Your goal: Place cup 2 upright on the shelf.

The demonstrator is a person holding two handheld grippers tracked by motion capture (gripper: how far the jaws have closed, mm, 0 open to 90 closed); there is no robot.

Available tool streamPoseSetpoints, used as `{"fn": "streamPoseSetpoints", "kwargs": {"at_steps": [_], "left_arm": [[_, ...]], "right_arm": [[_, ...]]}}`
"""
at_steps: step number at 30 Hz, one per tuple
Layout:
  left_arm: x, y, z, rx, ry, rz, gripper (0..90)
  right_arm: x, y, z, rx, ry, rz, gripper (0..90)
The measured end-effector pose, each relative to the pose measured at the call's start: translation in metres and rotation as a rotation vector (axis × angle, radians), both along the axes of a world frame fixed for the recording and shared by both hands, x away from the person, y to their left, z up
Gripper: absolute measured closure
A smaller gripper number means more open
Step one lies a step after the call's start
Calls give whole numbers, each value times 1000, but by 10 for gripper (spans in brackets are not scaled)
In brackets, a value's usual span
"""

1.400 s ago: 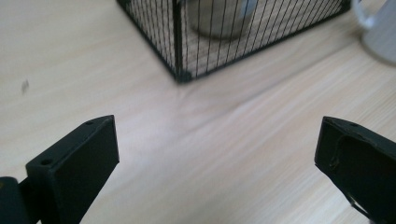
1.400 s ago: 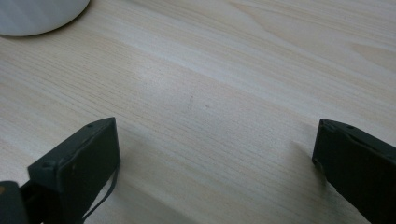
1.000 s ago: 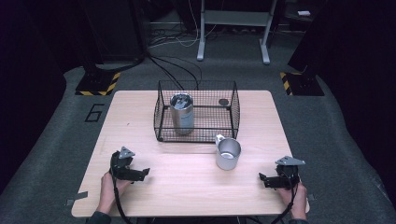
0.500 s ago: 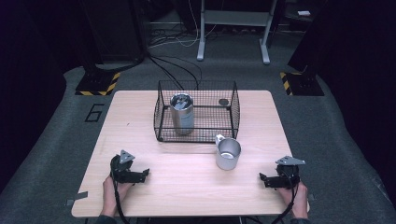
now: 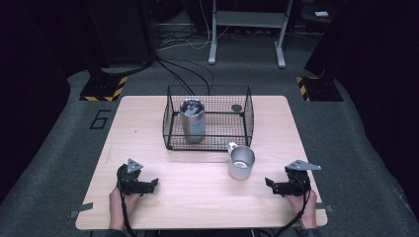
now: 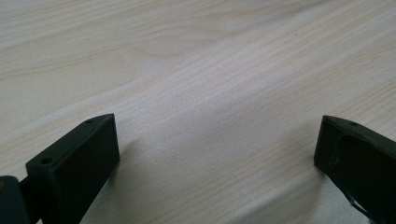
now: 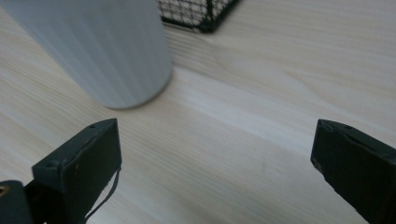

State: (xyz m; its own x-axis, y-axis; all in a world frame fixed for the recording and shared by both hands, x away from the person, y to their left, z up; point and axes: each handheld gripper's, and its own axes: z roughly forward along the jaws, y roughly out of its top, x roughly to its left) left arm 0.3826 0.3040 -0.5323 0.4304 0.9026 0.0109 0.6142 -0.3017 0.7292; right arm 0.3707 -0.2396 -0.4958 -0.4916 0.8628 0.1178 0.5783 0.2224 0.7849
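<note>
1. Left gripper (image 5: 152,183) sat near the counter's (image 5: 148,123) front-left corner, fingers spread wide, nothing between them.
2. Right gripper (image 5: 269,183) was by the front-right corner, fingers spread too.
3. Metal mug (image 5: 241,162) stood mid-counter, just in front of the wire basket (image 5: 245,106).

The left claw (image 5: 148,185) sits low at the near left, jaws wide apart and pointing inward to the right. The right claw (image 5: 273,185) mirrors it at the near right, jaws also spread, pointing left. Each hand (image 5: 120,202) grips from behind; both claws seem to rest on the worktop (image 5: 197,197).
</note>
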Motion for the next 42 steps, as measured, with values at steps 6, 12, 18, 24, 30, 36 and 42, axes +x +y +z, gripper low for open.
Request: {"fn": "streamPoseSetpoints", "kwargs": {"at_steps": [6,12,18,24,30,36,42], "left_arm": [[0,0,0,2,1,1,3],[0,0,0,-4,5,4,3],[0,0,0,2,2,3,3],[0,-1,0,-7,2,7,3],[0,0,0,-1,2,3,3],[0,-1,0,-4,3,5,3],[0,-1,0,-6,2,7,3]], "right_arm": [[2,21,22,10,-10,81,11],[5,44,38,-10,-16,133,0],[14,64,45,-35,-17,173,0],[29,86,46,-99,0,191,0],[42,99,48,-131,15,199,0],[54,109,45,-153,28,212,14],[55,113,44,-159,21,207,44]]}}
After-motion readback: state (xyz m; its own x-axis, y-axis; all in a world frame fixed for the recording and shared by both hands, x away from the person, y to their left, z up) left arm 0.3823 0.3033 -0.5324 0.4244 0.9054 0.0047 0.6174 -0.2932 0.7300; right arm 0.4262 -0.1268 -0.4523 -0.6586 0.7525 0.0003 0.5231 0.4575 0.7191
